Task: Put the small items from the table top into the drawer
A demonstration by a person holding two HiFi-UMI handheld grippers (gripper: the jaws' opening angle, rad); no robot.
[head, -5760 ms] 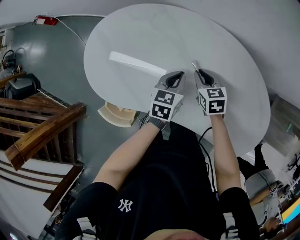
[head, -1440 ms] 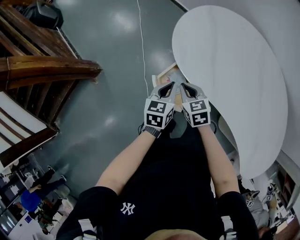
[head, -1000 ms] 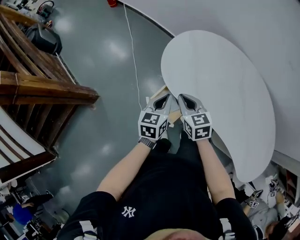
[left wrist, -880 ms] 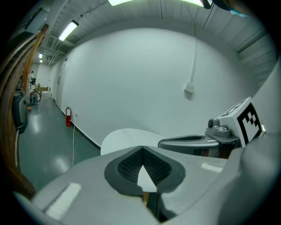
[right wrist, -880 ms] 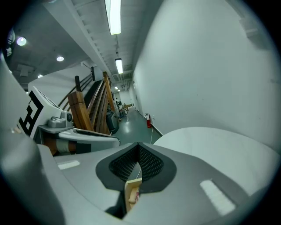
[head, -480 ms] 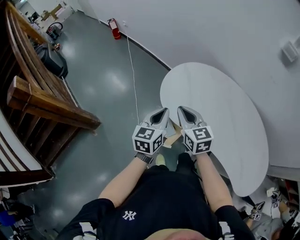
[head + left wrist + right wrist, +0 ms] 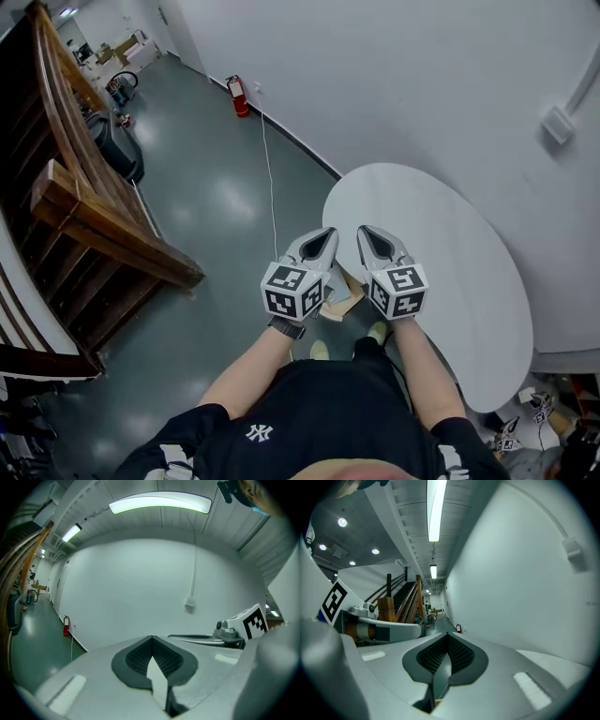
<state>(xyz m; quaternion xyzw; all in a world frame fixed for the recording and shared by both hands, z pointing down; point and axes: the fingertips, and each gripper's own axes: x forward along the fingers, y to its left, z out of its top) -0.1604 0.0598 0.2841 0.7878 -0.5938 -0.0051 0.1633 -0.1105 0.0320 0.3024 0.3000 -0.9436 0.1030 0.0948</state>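
Observation:
The white round table (image 7: pixel 441 253) stands at the right of the head view. At its near left edge a light wooden drawer (image 7: pixel 332 302) sticks out, mostly hidden behind my grippers. My left gripper (image 7: pixel 324 234) and right gripper (image 7: pixel 367 232) are held side by side, raised in front of the person, above the drawer. Both are shut with nothing between the jaws. In the left gripper view the left gripper (image 7: pixel 151 640) points at the white wall, with the right gripper's cube (image 7: pixel 252 622) beside it. In the right gripper view the right gripper (image 7: pixel 447 637) points along the wall.
A wooden stair railing (image 7: pixel 103 234) runs along the left over the grey floor. A red fire extinguisher (image 7: pixel 237 95) stands by the far wall, and a thin cable (image 7: pixel 272 192) runs from it toward the table. A wall box (image 7: pixel 556 124) is at the upper right.
Both grippers left the table top and came together above the drawer. The head view then rose and tilted up, so the table looks smaller and farther off. Both grippers stayed shut.

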